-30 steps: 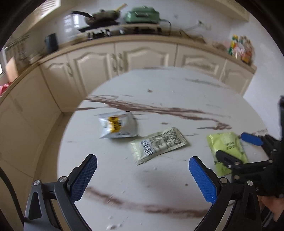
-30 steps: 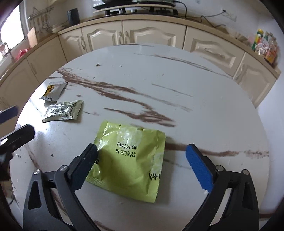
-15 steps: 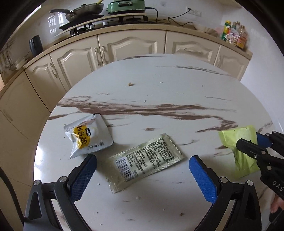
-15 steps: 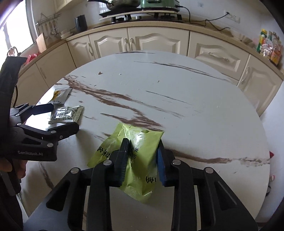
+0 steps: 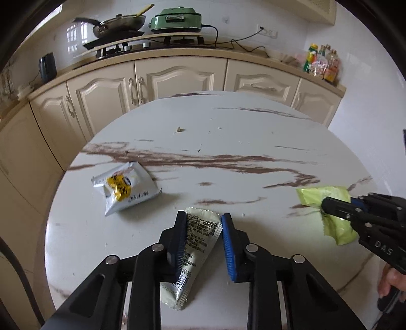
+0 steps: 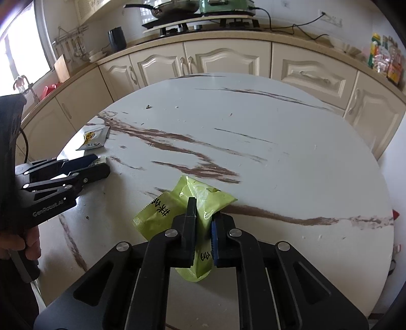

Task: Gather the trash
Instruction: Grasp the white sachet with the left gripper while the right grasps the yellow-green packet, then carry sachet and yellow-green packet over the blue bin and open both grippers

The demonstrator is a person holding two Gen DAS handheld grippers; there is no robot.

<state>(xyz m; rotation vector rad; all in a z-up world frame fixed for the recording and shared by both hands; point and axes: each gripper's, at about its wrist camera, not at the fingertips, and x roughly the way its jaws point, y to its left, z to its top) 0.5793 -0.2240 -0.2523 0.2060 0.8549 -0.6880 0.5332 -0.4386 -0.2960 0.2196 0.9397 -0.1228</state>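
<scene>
My left gripper is shut on a pale green barcode wrapper, which is pinched and folded between the blue pads just above the table. My right gripper is shut on a lime green packet, lifted a little off the table; it also shows in the left wrist view. A white and yellow snack wrapper lies flat on the round marble table, left of my left gripper; it also shows in the right wrist view.
Cream kitchen cabinets curve behind the table. A stove with a pan and a green cooker stands on the counter. Bottles stand at the counter's right end. Small crumbs lie on the table.
My left gripper has moved onto the barcode wrapper and shut on it. My right gripper, shut on the lime packet half a second ago, has lifted it slightly.
</scene>
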